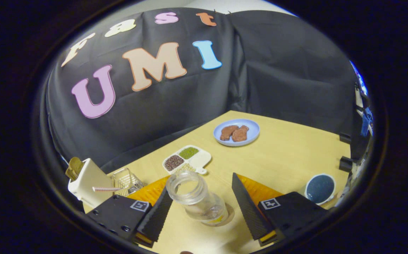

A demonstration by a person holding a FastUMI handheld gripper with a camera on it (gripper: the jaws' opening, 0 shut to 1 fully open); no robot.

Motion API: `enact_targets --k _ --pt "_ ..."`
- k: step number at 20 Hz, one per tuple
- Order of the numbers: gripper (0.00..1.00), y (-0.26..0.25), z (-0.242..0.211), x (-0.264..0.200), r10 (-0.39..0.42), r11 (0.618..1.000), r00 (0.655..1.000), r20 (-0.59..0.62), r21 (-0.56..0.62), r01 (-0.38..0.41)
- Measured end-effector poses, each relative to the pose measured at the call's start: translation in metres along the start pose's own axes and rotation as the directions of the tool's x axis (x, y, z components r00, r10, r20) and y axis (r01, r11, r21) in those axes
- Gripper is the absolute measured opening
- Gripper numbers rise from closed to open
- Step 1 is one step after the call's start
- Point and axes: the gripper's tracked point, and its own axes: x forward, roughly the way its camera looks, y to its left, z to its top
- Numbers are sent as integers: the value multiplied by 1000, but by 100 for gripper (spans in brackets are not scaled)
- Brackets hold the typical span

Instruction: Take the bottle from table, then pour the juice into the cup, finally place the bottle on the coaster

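A clear, uncapped bottle point(204, 206) stands upright on the wooden table point(288, 155), between the fingers of my gripper point(201, 185). A trace of yellow juice lies at its bottom. Under its base a thin round tan disc point(230, 216) peeks out, which looks like the coaster. The gripper is open: the left finger point(156, 215) sits close against the bottle's neck, while the right finger point(248, 204) stands apart from it with a gap. A white-rimmed cup point(319, 188) with dark liquid stands to the right, just beyond the right finger.
Further out on the table are a blue plate point(237, 132) with two brown pieces and a white divided dish point(187, 158) of grains. A white holder point(86, 181) and a small wire basket point(127, 180) stand left of the left finger, near the table's edge.
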Motion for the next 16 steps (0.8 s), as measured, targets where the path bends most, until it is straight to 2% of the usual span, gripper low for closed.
enact_targets --k 8,16 --pt "97 16 63 -27 62 998 993 102 20 -64" --pt "97 20 142 -72 118 992 964 239 14 -125"
